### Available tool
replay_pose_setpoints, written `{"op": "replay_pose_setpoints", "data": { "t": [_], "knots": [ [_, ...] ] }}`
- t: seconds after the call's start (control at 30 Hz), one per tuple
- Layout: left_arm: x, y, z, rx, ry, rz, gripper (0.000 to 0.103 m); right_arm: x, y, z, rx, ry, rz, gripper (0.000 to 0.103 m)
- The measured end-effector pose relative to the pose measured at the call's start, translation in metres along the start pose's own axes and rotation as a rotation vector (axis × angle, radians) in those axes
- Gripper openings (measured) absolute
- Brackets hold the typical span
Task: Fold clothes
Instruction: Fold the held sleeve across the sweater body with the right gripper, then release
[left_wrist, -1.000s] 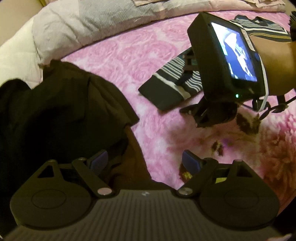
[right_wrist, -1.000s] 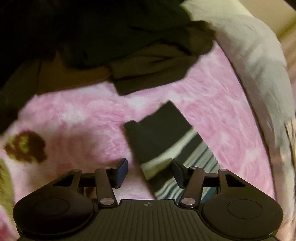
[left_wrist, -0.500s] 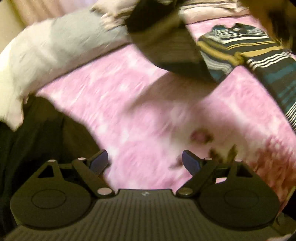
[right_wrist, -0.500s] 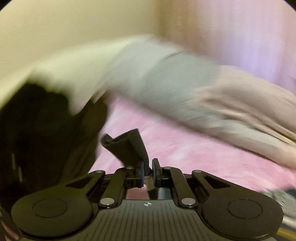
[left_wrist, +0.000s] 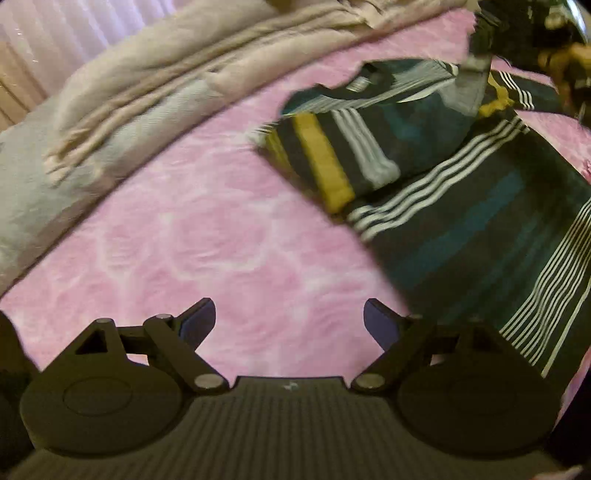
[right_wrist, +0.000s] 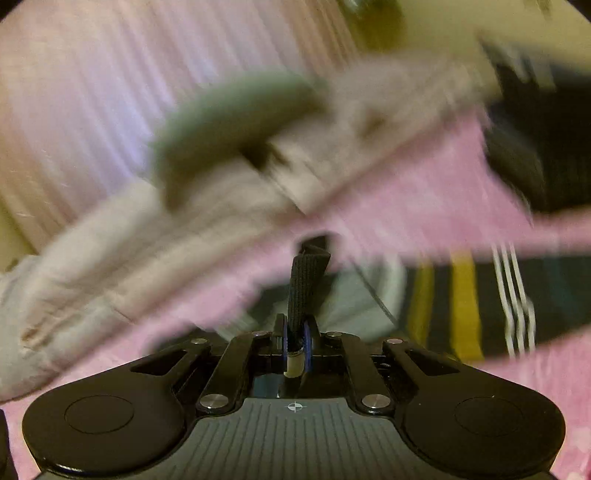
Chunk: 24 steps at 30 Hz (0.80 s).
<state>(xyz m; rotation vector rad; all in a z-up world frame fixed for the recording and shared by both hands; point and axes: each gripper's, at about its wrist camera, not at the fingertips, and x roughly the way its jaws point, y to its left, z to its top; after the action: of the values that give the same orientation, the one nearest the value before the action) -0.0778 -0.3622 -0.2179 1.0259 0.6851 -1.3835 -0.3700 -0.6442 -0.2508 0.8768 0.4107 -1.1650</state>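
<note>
My left gripper (left_wrist: 290, 325) has its jaws wide apart, nothing between them, over the pink blanket (left_wrist: 207, 236). The striped shirt (left_wrist: 461, 206) lies spread on that blanket, up and to the right of the left gripper, dark with teal, yellow and white bands; its body runs down close beside my right-hand finger (left_wrist: 380, 325). A grey quilt (left_wrist: 122, 96) is bunched along the blanket's far edge.

My right gripper (right_wrist: 294, 338) is clamped on a dark ribbed cuff (right_wrist: 306, 280), which stands up out of the closed jaws. Right wrist view is heavily blurred: the shirt's stripes show on the blanket to the right of the cuff, quilt behind. I cannot tell whether the cuff belongs to the shirt.
</note>
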Motion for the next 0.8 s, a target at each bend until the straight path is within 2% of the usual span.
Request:
{"op": "replay_pose_setpoints", "data": {
  "t": [0.13,0.33,0.43,0.53,0.57,0.6,0.63,0.67,0.8],
  "knots": [
    [0.009,-0.051,0.036,0.031,0.025,-0.032,0.085,0.023,-0.053,0.000,0.106,0.085,0.051,0.007],
    [0.026,-0.090,0.082,0.125,0.029,-0.065,0.085,-0.013,-0.072,0.019,0.132,0.029,0.193,0.007],
    [0.036,-0.102,0.105,0.163,0.026,-0.082,0.085,-0.015,-0.092,0.009,0.179,0.080,0.156,0.008],
    [0.045,-0.115,0.126,0.212,0.021,-0.108,0.085,-0.008,-0.123,-0.005,0.278,0.166,0.061,0.009],
    [0.048,-0.119,0.133,0.232,0.018,-0.117,0.085,-0.013,-0.133,-0.007,0.297,0.163,0.040,0.013],
    [0.051,-0.125,0.138,0.256,0.013,-0.126,0.085,-0.018,-0.143,-0.010,0.312,0.157,0.021,0.035],
    [0.055,-0.130,0.144,0.278,0.009,-0.134,0.085,-0.023,-0.153,-0.012,0.328,0.151,0.001,0.063],
    [0.059,-0.137,0.150,0.299,0.007,-0.142,0.085,-0.031,-0.161,-0.013,0.337,0.133,-0.019,0.071],
    [0.082,-0.165,0.171,0.360,0.006,-0.175,0.085,-0.066,-0.211,-0.010,0.378,0.069,-0.097,0.072]
  ]
}}
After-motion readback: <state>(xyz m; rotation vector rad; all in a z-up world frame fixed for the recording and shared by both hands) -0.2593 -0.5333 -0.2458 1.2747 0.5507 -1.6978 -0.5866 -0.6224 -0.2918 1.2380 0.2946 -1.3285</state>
